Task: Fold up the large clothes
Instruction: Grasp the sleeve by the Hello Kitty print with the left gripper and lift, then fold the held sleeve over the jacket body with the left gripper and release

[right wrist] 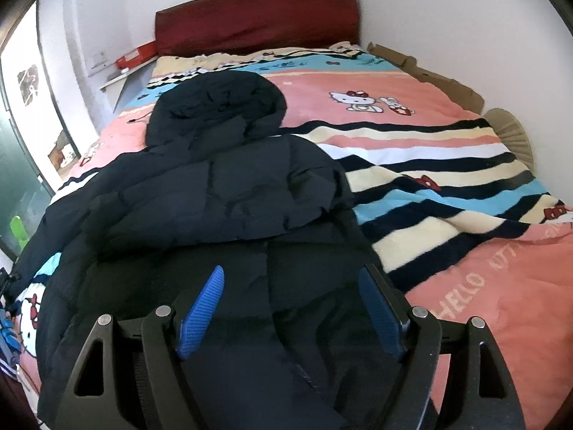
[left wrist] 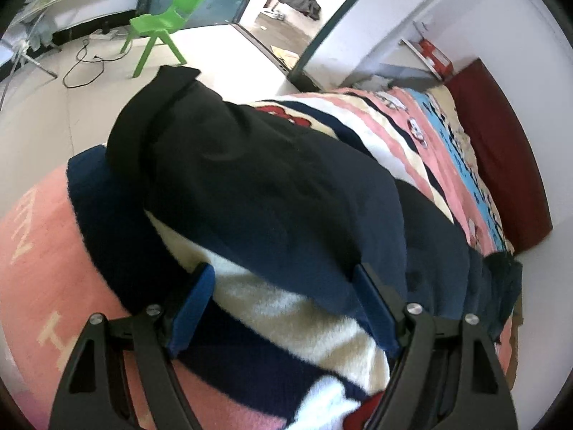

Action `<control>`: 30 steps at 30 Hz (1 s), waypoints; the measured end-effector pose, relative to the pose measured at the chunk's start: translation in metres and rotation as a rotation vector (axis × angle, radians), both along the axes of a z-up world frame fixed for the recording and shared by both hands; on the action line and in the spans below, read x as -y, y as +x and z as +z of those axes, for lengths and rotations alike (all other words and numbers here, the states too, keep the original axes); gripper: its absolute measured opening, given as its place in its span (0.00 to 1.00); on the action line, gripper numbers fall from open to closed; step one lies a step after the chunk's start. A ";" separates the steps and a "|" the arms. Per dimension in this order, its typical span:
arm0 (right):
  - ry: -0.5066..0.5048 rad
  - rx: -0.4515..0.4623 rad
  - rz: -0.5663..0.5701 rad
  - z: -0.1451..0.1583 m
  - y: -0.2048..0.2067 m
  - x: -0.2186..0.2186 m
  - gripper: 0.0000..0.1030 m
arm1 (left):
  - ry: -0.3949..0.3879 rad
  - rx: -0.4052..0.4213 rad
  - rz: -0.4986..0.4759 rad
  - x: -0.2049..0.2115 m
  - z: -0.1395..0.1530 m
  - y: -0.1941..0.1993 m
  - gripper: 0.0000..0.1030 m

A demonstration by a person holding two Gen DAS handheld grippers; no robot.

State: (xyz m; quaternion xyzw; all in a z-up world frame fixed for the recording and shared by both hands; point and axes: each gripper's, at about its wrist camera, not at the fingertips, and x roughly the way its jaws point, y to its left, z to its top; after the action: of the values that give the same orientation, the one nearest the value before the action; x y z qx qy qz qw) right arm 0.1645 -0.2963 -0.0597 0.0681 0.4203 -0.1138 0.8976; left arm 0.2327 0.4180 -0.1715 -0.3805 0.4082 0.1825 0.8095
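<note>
A dark navy hooded puffer jacket [right wrist: 215, 186] lies spread on the bed, its hood [right wrist: 218, 104] toward the headboard. In the left wrist view part of the jacket [left wrist: 272, 193] runs across the striped blanket [left wrist: 286, 308] toward the bed's edge. My left gripper [left wrist: 286, 283] hangs open just above the blanket, its right fingertip at the jacket's near edge. My right gripper [right wrist: 292, 290] is open low over the jacket's near part, with dark fabric below and between its blue pads [right wrist: 202, 311] and nothing pinched.
The bed has a pink cartoon-cat blanket [right wrist: 394, 100] and a dark red headboard [right wrist: 258, 18]. Cardboard [right wrist: 429, 75] lines the wall side. A shelf with a red box [right wrist: 136, 57] stands beside the bed. On the floor are a green chair [left wrist: 164, 25] and cables [left wrist: 86, 64].
</note>
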 end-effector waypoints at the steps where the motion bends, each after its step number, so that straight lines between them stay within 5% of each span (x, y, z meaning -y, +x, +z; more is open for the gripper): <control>1: 0.000 -0.001 -0.004 -0.001 0.000 0.001 0.75 | -0.002 0.005 0.017 -0.002 -0.002 0.001 0.77; 12: -0.009 -0.025 -0.043 -0.011 -0.006 0.021 0.75 | -0.083 0.036 0.204 -0.051 -0.013 0.015 0.76; 18: -0.011 -0.027 -0.071 -0.011 -0.015 0.033 0.76 | -0.040 -0.001 0.229 -0.056 -0.016 0.026 0.71; 23: -0.026 -0.024 -0.079 -0.009 -0.023 0.040 0.76 | -0.061 0.016 0.201 -0.058 -0.016 0.026 0.31; 30: -0.014 0.002 -0.089 -0.003 -0.038 0.052 0.76 | -0.019 0.048 0.145 -0.049 0.018 0.023 0.15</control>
State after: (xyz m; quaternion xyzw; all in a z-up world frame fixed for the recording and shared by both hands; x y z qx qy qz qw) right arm 0.1260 -0.3480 -0.0627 0.0807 0.4153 -0.1565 0.8925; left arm 0.2562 0.4674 -0.1532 -0.4211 0.3619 0.2278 0.7999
